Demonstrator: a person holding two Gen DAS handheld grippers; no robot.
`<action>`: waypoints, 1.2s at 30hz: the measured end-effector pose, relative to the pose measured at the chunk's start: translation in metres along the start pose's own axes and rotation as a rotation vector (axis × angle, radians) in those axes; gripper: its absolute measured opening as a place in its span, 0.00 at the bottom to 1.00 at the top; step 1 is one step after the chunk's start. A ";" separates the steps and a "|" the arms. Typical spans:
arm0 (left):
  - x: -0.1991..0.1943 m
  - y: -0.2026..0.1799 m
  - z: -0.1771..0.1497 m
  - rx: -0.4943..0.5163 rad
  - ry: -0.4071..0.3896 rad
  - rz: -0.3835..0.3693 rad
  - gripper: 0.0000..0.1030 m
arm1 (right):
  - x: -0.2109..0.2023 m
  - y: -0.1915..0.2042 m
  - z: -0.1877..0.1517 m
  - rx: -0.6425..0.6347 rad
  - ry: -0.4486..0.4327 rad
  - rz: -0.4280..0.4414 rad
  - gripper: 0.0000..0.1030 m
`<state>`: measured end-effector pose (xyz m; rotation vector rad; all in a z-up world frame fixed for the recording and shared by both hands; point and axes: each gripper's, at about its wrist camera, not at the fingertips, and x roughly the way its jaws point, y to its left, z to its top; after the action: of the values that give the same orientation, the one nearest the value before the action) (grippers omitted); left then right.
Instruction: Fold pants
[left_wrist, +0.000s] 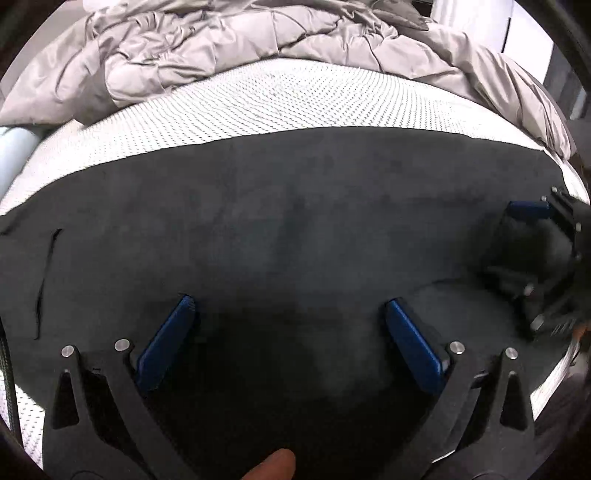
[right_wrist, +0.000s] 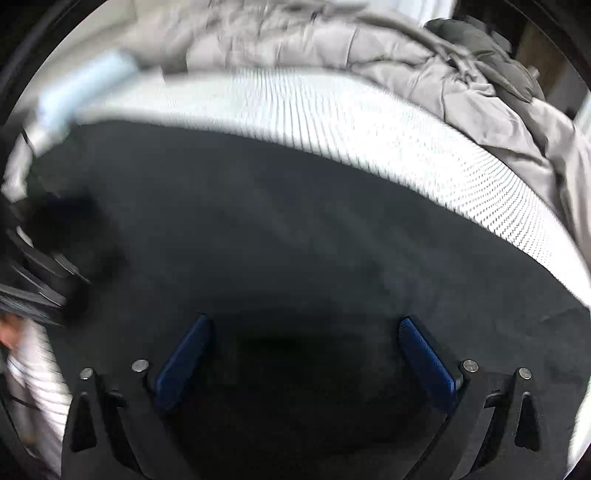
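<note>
Dark grey pants (left_wrist: 280, 221) lie spread flat across the white mattress (left_wrist: 280, 96); they also fill the right wrist view (right_wrist: 295, 229). My left gripper (left_wrist: 288, 306) is open, its blue pads (left_wrist: 166, 343) wide apart just above the cloth, holding nothing. My right gripper (right_wrist: 303, 325) is open too, blue pads (right_wrist: 424, 362) spread over the pants. The right gripper shows at the right edge of the left wrist view (left_wrist: 535, 258). The left gripper shows blurred at the left edge of the right wrist view (right_wrist: 40, 266).
A crumpled beige-grey duvet (left_wrist: 229, 44) is bunched along the far side of the mattress (right_wrist: 332, 122), also in the right wrist view (right_wrist: 461, 74). A pale blue roll (left_wrist: 14, 155) lies at the far left. A thin dark cord (left_wrist: 46, 280) lies on the pants at left.
</note>
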<state>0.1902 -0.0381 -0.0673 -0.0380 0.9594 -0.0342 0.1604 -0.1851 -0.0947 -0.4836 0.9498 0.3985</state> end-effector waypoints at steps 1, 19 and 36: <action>-0.003 0.006 -0.004 -0.003 -0.009 0.008 1.00 | -0.001 0.000 -0.003 -0.012 -0.002 0.011 0.99; 0.029 -0.009 0.059 0.044 0.127 -0.045 0.99 | -0.032 -0.041 0.015 0.166 -0.080 0.091 1.00; -0.012 0.064 0.022 0.010 0.047 -0.010 0.89 | -0.015 -0.101 -0.014 0.249 0.034 -0.158 0.99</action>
<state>0.2021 0.0263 -0.0483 -0.0330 1.0063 -0.0491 0.1960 -0.2771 -0.0669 -0.3356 0.9716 0.1262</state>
